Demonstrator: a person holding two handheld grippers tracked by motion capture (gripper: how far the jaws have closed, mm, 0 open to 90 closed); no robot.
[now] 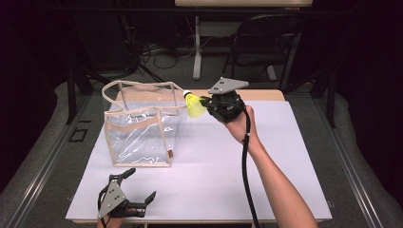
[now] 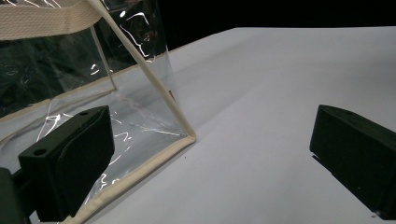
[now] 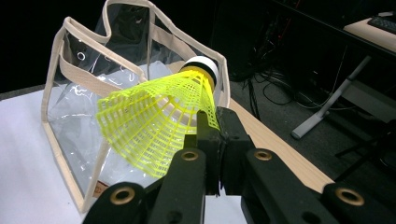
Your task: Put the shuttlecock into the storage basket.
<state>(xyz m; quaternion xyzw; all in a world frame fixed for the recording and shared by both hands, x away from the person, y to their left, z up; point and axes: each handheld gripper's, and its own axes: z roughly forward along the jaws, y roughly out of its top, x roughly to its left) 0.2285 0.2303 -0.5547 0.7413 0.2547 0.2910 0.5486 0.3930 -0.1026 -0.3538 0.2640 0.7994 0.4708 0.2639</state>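
A clear plastic bag (image 1: 142, 130) with beige trim stands open on the white table (image 1: 266, 161) at the left. My right gripper (image 1: 205, 101) is held above the table just right of the bag's top edge, shut on the rim of a yellow shuttlecock (image 1: 194, 105). In the right gripper view the shuttlecock (image 3: 154, 126) has a mesh skirt pinched between the jaws and a white cork tip pointing toward the bag (image 3: 93, 93). My left gripper (image 1: 141, 184) rests open near the table's front left corner. Its jaws frame the bag's lower corner (image 2: 189, 135).
A beige strap handle (image 1: 138, 85) loops above the bag. Behind the table stand a folding chair (image 1: 266, 42), a desk leg (image 1: 196, 47) and loose cables on the floor. White table surface stretches to the right of the arm.
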